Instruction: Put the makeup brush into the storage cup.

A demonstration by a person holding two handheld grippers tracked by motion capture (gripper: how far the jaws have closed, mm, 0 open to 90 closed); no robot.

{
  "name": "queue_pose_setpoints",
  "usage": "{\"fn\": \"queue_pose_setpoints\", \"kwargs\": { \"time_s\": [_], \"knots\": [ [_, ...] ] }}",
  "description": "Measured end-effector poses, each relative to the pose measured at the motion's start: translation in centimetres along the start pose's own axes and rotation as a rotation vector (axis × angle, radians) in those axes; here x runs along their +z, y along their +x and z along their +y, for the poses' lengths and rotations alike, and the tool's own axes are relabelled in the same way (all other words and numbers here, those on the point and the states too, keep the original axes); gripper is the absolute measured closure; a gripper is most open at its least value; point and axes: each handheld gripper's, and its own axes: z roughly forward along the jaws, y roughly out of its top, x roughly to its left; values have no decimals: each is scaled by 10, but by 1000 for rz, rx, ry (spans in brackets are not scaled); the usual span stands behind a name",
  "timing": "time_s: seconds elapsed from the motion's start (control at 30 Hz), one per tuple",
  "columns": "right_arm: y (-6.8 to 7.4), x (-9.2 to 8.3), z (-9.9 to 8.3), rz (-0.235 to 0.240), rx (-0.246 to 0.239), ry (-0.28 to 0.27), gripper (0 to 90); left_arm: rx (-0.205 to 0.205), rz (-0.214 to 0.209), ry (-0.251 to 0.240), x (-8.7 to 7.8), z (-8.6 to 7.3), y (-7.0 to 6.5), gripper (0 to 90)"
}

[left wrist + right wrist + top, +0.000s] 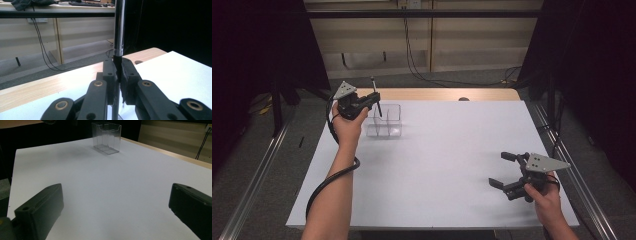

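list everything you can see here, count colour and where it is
pen: 1, black and silver, upright in the left gripper's jaws, above the clear holder
clear holder: 1, transparent, with compartments, on the far left part of the white table
white table: 1, white top with a wood strip along the far edge
cables: several, black, on the floor beyond the table
left gripper: 1, black with a grey plate, shut on the pen, at the far left
right gripper: 1, black with a grey plate, jaws open, over the near right of the table
forearms: 2, entering from the bottom edge
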Motion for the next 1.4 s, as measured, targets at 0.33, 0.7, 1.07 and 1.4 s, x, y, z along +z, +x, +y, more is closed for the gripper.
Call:
{"fn": "queue_pose_setpoints", "kwargs": {
  "time_s": [0.33, 0.7, 1.07, 1.4],
  "knots": [
    [0, 0, 0, 1, 0, 0, 0, -5, 2, 4, 0, -4, 0, 834],
    [0, 0, 0, 3, -5, 0, 0, -10, 5, 9, -2, -9, 1, 834],
    [0, 0, 0, 4, -6, 1, 0, -16, 4, 15, -2, -15, 1, 833],
    [0, 0, 0, 3, -7, -1, 0, -18, 4, 23, -3, -21, 1, 833]
  ]
}}
